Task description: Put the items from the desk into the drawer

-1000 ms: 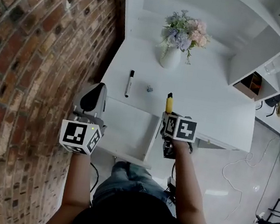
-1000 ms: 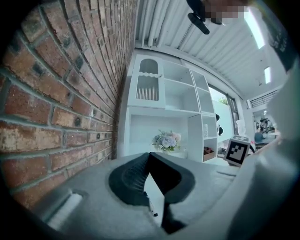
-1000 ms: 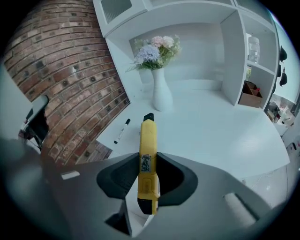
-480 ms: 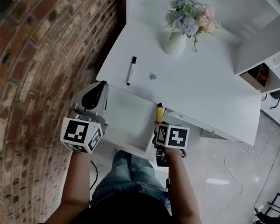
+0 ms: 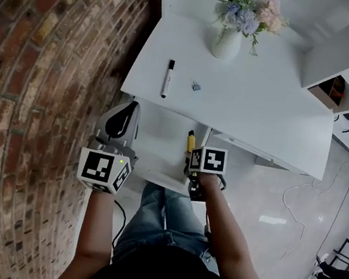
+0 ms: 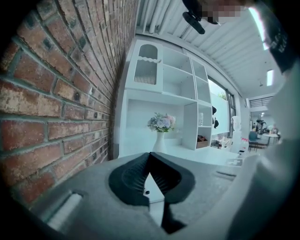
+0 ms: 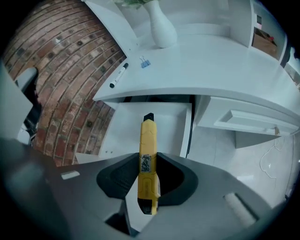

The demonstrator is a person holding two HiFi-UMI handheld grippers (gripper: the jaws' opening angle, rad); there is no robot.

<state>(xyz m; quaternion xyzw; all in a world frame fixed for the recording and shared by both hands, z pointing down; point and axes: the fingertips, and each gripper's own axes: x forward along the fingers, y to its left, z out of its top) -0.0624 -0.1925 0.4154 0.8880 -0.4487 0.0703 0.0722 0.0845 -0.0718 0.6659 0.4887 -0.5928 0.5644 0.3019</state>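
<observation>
My right gripper (image 7: 148, 158) is shut on a yellow utility knife (image 7: 147, 140), which points forward. In the head view the yellow utility knife (image 5: 191, 141) hangs over the right side of the open white drawer (image 5: 155, 144) under the desk. The drawer (image 7: 123, 133) looks bare inside. My left gripper (image 5: 121, 118) stands at the drawer's left edge by the brick wall, its jaws shut with nothing between them. A black marker (image 5: 167, 79) and a small blue clip (image 5: 196, 86) lie on the white desk (image 5: 264, 110).
A white vase of flowers (image 5: 230, 40) stands at the back of the desk. White shelves (image 5: 344, 64) rise at the right. The brick wall (image 5: 39, 81) runs close along the left. A second, closed drawer front (image 7: 243, 119) sits to the right.
My right gripper has drawn back from the desk's front edge with the knife and now sits over the open drawer. The left gripper has barely moved.
</observation>
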